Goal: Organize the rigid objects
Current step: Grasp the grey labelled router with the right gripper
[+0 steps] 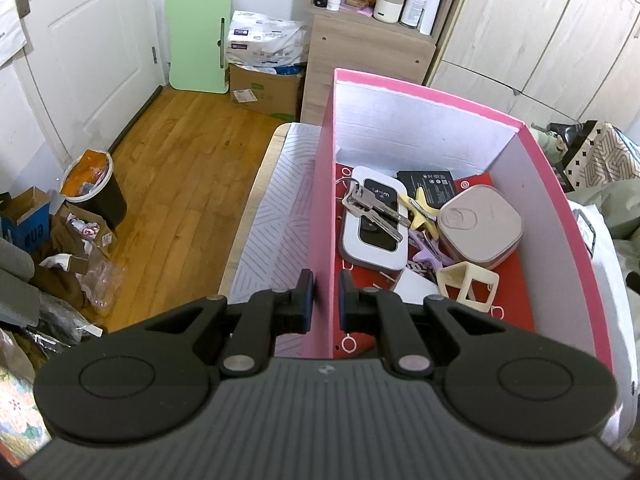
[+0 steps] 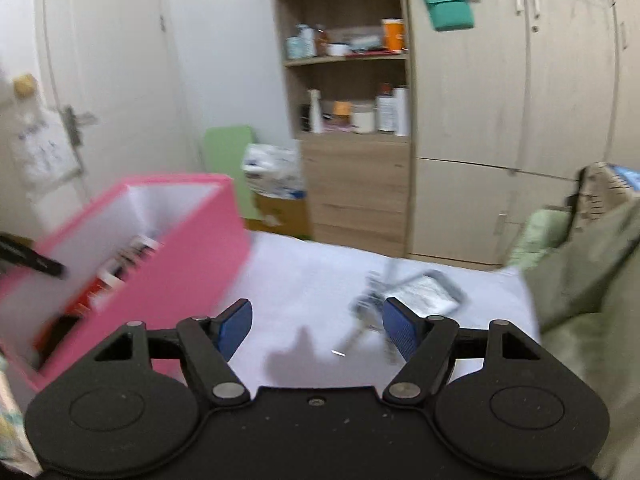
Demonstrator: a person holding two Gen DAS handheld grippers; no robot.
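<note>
While left claw [image 1: 326,300] grips pink box [image 1: 320,216], right claw [image 2: 316,328] spread

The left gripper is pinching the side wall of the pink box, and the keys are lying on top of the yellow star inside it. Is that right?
Not quite. The left gripper does pinch the pink box wall, but the keys lie on the white Wi-Fi device, not on the yellow star beside it. The left wrist view shows this.

A bedroom with a warm wooden plank floor [image 1: 168,184], a white panelled door [image 1: 80,52], pale wood wardrobes [image 1: 532,20] and an open shelf unit [image 2: 348,92] crowded with bottles — a green board [image 1: 199,40] leans against the white wall.
</note>
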